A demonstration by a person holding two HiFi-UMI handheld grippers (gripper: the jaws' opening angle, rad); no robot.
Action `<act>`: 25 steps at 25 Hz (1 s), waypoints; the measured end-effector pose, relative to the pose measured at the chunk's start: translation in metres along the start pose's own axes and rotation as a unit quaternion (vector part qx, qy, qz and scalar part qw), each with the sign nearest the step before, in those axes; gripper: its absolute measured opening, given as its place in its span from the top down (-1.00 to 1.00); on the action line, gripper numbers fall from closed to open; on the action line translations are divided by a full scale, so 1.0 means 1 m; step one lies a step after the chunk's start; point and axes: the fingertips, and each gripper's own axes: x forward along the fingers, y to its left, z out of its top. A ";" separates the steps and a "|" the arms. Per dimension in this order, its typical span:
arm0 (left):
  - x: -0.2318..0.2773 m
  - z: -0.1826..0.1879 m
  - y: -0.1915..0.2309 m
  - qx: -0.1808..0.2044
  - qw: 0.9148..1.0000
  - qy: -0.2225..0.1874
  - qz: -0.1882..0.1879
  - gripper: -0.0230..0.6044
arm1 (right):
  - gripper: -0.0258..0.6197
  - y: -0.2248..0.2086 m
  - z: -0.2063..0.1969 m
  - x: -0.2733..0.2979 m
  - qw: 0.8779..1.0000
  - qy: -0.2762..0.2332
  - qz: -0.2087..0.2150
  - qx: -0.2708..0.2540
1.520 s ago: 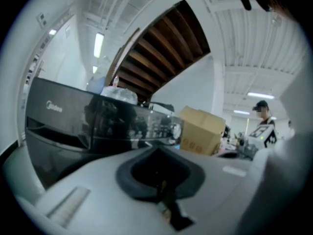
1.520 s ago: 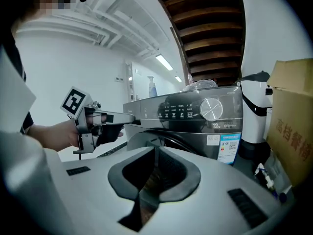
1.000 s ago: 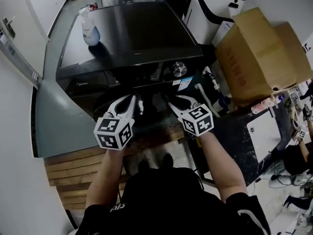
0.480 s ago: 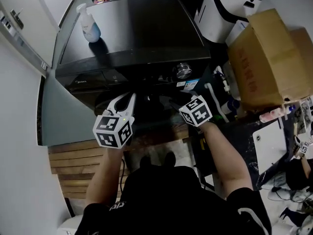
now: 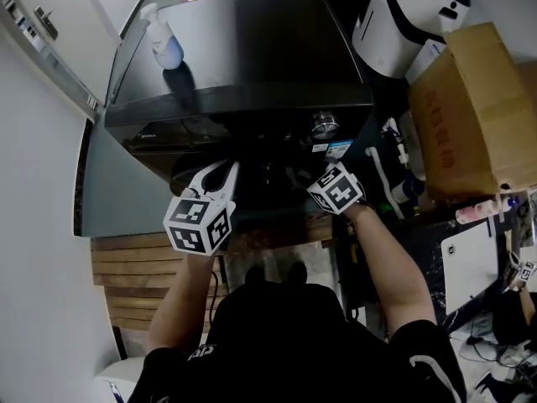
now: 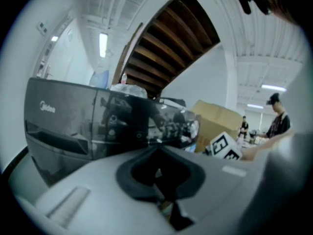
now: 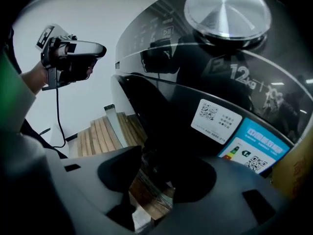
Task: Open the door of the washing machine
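Observation:
The black washing machine (image 5: 243,49) stands in front of me, its chrome knob (image 5: 324,126) on the front panel. The dark round door (image 5: 256,175) sits below that panel, mostly in shadow. My left gripper (image 5: 225,173) hovers level before the door's left side, jaws shut on nothing (image 6: 159,168). My right gripper (image 5: 295,175) points down at the door's right side, below the knob (image 7: 227,9) and the stickers (image 7: 216,121). Its jaws have just swung wide, then come in a touch, and stand open (image 7: 156,165). The door's dark rim (image 7: 146,141) shows in the gap; no pad presses on it.
A soap pump bottle (image 5: 165,44) stands on the machine's top at the back left. Cardboard boxes (image 5: 474,107) and a white appliance (image 5: 403,15) crowd the right. Wooden slats (image 5: 134,284) lie at the lower left. A person (image 6: 276,114) stands far behind.
The right gripper has sunk and moved in under the front panel toward the door. The left gripper has hardly moved. The head view has shifted a little.

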 end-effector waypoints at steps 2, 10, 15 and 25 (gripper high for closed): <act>-0.001 -0.001 0.000 -0.001 1.000 0.001 0.002 0.90 | 0.35 0.003 -0.001 0.003 1.000 0.015 0.003 -0.023; -0.006 -0.003 -0.001 -0.007 1.000 0.000 0.012 0.90 | 0.45 0.004 -0.006 0.006 0.995 0.045 0.004 -0.091; -0.009 -0.011 0.001 -0.034 0.999 0.001 0.016 0.90 | 0.45 0.006 -0.007 0.010 0.987 0.052 -0.016 -0.154; -0.019 -0.030 -0.003 -0.073 0.997 0.010 0.029 0.90 | 0.44 0.008 -0.009 0.013 0.982 0.036 -0.021 -0.185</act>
